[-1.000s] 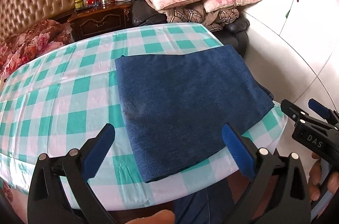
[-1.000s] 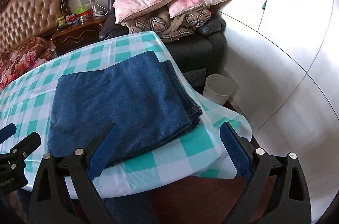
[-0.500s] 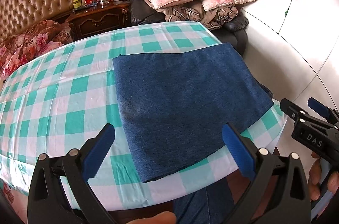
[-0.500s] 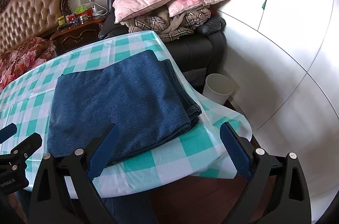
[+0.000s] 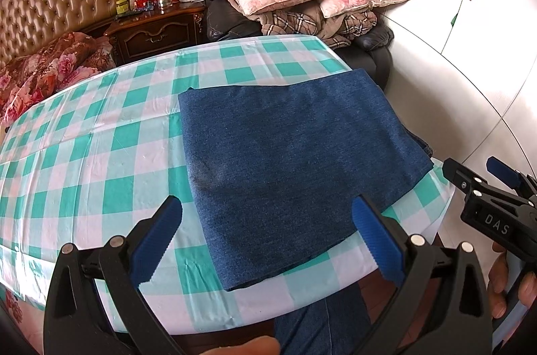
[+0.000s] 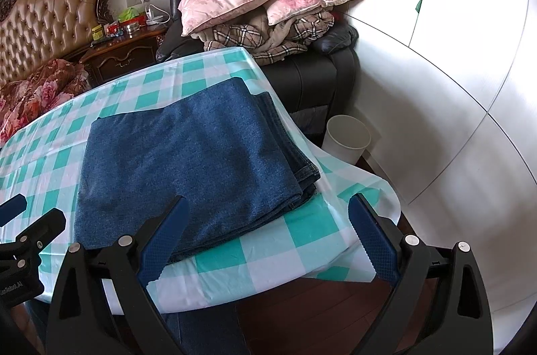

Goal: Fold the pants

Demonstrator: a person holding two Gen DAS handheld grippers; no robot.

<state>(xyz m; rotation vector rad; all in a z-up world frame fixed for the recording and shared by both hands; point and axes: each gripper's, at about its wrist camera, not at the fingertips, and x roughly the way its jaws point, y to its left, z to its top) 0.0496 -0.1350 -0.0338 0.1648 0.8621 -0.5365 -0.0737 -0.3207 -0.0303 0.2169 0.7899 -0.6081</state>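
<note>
Slightly nearer folded pants (image 5: 295,160), lower layers hidden beneath.

A table (image 5: 100,153) covered with a thin cloth of teal and white checks carries a single item: a pair of dark blue denim pants (image 5: 295,160), folded into a flat, roughly rectangular stack. The stack lies on the right part of the cloth, near the table's front and right edges. In the right wrist view its layered hems (image 6: 302,167) face right, stepped one over another. The cloth (image 6: 352,184) hangs over the table's right corner in a loose flap. The left part of the cloth shows faint creases.
</note>
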